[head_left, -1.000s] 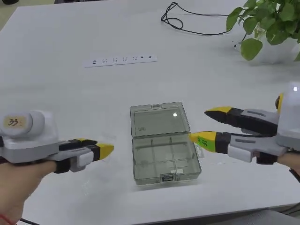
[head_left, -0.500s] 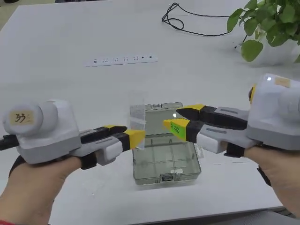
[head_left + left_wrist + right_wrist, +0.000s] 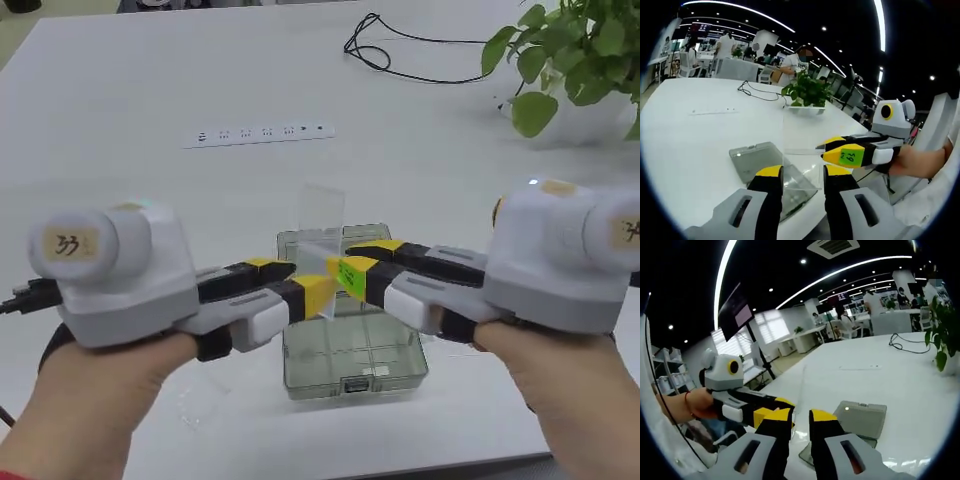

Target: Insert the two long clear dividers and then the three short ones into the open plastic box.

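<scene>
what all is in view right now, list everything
table: one, white, under everything
plastic box: one, smoky clear, open, near table edge, lid laid back
clear divider: one, clear, upright above the box, between the gripper tips
power strip: one, white, beyond the box
cable: one, black, looped at the far edge
plant: one, green, far right corner
people: a few, in the room behind the table
left gripper: one, grey with yellow tips, holding the divider
right gripper: one, same colours, jaws apart either side of the divider's edge
hands: two, one on each gripper
</scene>
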